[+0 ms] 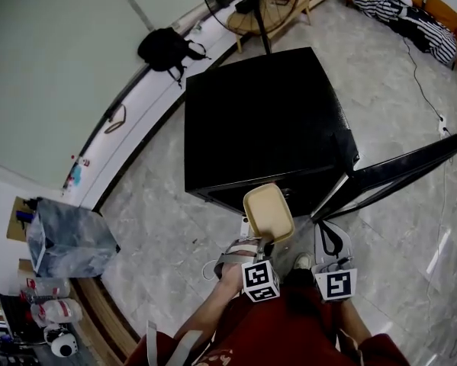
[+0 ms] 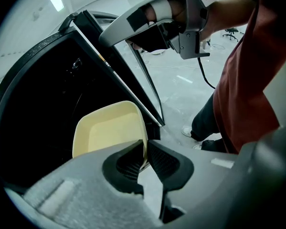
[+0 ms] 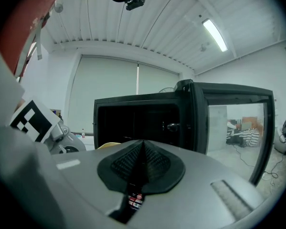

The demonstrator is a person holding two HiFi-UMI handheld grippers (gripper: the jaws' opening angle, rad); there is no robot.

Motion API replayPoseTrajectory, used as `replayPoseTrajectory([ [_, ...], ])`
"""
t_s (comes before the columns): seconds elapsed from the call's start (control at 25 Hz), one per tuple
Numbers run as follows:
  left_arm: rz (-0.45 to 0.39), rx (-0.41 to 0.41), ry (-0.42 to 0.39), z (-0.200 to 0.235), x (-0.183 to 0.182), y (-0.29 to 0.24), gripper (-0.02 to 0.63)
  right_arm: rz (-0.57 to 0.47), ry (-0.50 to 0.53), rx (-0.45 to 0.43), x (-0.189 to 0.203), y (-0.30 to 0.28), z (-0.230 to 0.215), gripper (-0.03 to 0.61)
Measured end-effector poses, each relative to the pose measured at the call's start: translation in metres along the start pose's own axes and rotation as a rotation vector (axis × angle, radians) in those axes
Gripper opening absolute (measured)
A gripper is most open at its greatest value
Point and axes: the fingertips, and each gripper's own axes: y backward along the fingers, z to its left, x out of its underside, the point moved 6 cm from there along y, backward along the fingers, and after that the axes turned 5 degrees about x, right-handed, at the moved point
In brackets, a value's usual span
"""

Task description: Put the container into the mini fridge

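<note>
A cream, rounded-rectangular container (image 1: 268, 212) hangs in front of the black mini fridge (image 1: 266, 120), just before its dark opening. My left gripper (image 1: 262, 240) is shut on the container's near rim; in the left gripper view the ribbed pads (image 2: 133, 162) pinch the thin rim of the container (image 2: 109, 130). The fridge door (image 1: 396, 172) stands swung open to the right. My right gripper (image 1: 329, 241) is beside the door's inner edge, shut with nothing between its jaws (image 3: 143, 160). The right gripper view faces the fridge's open cavity (image 3: 138, 123) and its door (image 3: 236, 123).
A standing fan (image 1: 252, 2) and a black backpack (image 1: 167, 48) are behind the fridge. A grey bag-lined bin (image 1: 64, 239) sits at the left wall. Cables (image 1: 434, 105) run over the tiled floor at the right. Striped fabric (image 1: 407, 10) lies on a bench far right.
</note>
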Motion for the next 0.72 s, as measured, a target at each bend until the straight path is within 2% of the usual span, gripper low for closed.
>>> replayPoseTrajectory([
  [0.48,0.047,-0.041,0.115,0.017,-0.023,-0.017,0.035,-0.019,0.009,-0.133,0.007,-0.014,-0.028,0.0],
  [0.72,0.062,-0.045,0.11,0.019,-0.023,-0.028,0.037,-0.017,0.009,-0.153,0.016,-0.013,-0.028,0.0],
])
